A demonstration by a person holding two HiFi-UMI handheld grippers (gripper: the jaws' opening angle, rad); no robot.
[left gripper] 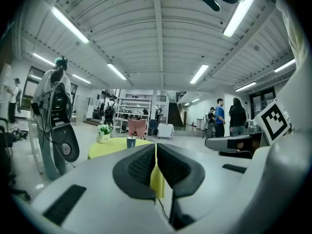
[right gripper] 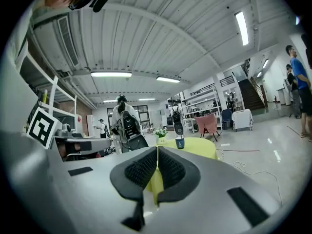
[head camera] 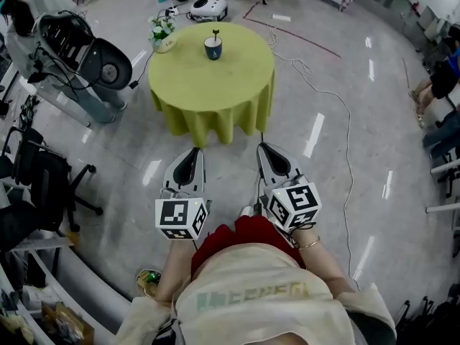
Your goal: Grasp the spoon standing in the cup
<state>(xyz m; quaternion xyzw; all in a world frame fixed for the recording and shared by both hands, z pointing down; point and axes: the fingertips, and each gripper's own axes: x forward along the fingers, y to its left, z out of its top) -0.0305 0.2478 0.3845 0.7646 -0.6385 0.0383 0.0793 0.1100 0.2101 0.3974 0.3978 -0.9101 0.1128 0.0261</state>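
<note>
A dark blue cup stands on a round table with a yellow-green cloth, a dark spoon sticking up out of it. The cup is small and far off in the left gripper view, and the cup is equally distant in the right gripper view. My left gripper and right gripper are held side by side over the floor, well short of the table. Both point at the table with their jaws shut and nothing between them.
A white pot of flowers sits at the table's far left edge. A grey machine with cables stands left of the table, a black office chair nearer left. White cables trail across the floor at right. People stand in the background.
</note>
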